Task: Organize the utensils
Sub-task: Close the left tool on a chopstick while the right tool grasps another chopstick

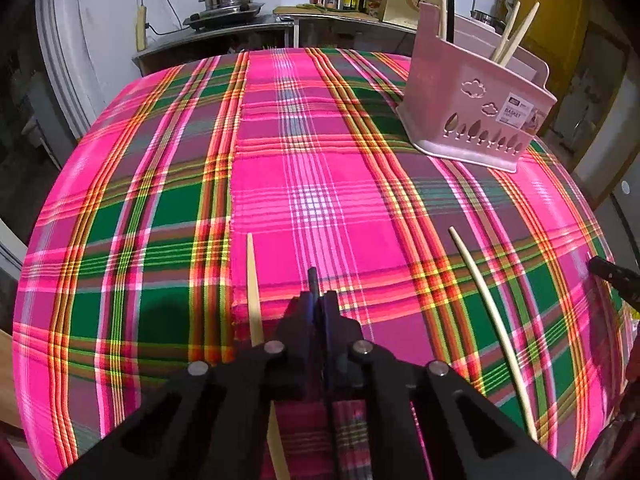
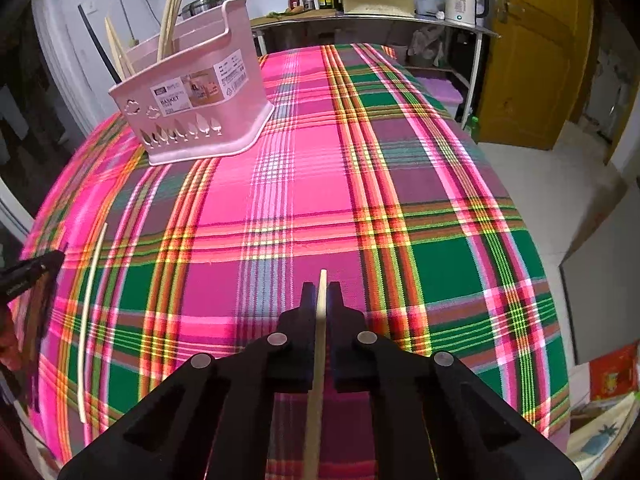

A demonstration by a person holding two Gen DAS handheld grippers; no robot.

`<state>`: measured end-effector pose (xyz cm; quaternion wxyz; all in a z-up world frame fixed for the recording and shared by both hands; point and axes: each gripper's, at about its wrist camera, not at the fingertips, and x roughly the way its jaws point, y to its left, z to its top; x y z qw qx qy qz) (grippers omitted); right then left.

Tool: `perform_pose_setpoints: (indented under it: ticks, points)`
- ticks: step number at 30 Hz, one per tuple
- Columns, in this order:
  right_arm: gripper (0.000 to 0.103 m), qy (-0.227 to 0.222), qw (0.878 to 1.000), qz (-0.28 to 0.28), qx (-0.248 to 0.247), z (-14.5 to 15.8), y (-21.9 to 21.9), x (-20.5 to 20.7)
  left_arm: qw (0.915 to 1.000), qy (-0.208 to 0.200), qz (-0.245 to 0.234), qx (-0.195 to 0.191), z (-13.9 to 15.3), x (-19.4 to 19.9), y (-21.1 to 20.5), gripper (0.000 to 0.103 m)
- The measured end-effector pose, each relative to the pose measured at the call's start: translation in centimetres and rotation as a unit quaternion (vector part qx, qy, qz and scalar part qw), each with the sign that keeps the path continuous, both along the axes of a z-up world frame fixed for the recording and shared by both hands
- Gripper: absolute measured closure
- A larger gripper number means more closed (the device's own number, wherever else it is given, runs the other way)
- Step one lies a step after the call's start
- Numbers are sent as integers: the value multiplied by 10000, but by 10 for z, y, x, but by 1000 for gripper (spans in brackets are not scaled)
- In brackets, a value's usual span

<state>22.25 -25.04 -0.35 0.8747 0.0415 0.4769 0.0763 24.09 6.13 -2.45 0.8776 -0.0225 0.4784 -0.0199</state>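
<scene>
left gripper (image 1: 319, 300) is clamped tight on a dark chopstick (image 1: 313, 280), its tip poking out just past the fingertips, long axis running straight ahead along the fingers, pointing toward the far end of the plaid tablecloth (image 1: 320, 184). right gripper (image 2: 322, 300) is pinched on a pale chopstick (image 2: 320, 340), which sits dead centre between the two fingers, long axis along them too, tip just clearing the fingertips and aimed up the cloth, its other end running back under the gripper.

the pink basket (image 1: 472, 112) stands at the far side of the cloth, ahead and to the right of the left gripper, ahead and to the left of the right gripper. several chopsticks stand upright in it, pale ones and a dark one.

two more lie flat, well short of the basket: a pale curved-looking chopstick (image 1: 492, 328) between the two grippers, pointing roughly toward the basket, and a tan chopstick (image 1: 254, 292) just left of the left gripper, lying lengthwise beside its fingers.
</scene>
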Motion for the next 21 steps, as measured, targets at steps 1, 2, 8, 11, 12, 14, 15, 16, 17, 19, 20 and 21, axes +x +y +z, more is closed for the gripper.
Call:
perform_pose_setpoints:
  ticks: [1,2,8,11,12,14,15,16,17,19,20,21]
  points:
    - [98,-15,10000,13,18,1,1,0,10000,-14,-7,-14,2,0,0,98]
    - [98,-46,10000,28,39,4,1,-1,10000,-38,-19,-35,5,-1,-1,98]
    - [98,-358,9991,166,172,29,8,-2,9994,-326,-128,-70,35,-3,-8,98]
    - [98,-574,9977,222,274,46,11,-1,9984,-511,-203,-90,56,-3,-12,98]
    - [98,-645,9972,235,296,52,12,-1,9981,-575,-219,-79,63,-3,-13,98]
    - [98,-774,9961,262,328,63,15,0,9970,-717,-261,-86,77,-4,-15,98]
    - [98,-867,9952,281,347,71,17,-1,9965,-789,-275,-84,85,-4,-16,98]
    - [98,-918,9947,289,353,75,18,-1,9958,-864,-292,-92,92,-4,-17,98]
    - [98,-1001,9939,299,365,82,19,-1,9952,-928,-304,-102,99,-5,-17,98]
    - [98,-1125,9923,317,398,93,22,-2,9937,-1065,-327,-124,112,-6,-19,98]
    - [98,-1205,9914,321,403,99,23,-3,9930,-1123,-331,-141,117,-7,-19,98]
    - [98,-1268,9906,323,401,103,24,-4,9923,-1183,-337,-162,123,-8,-19,98]
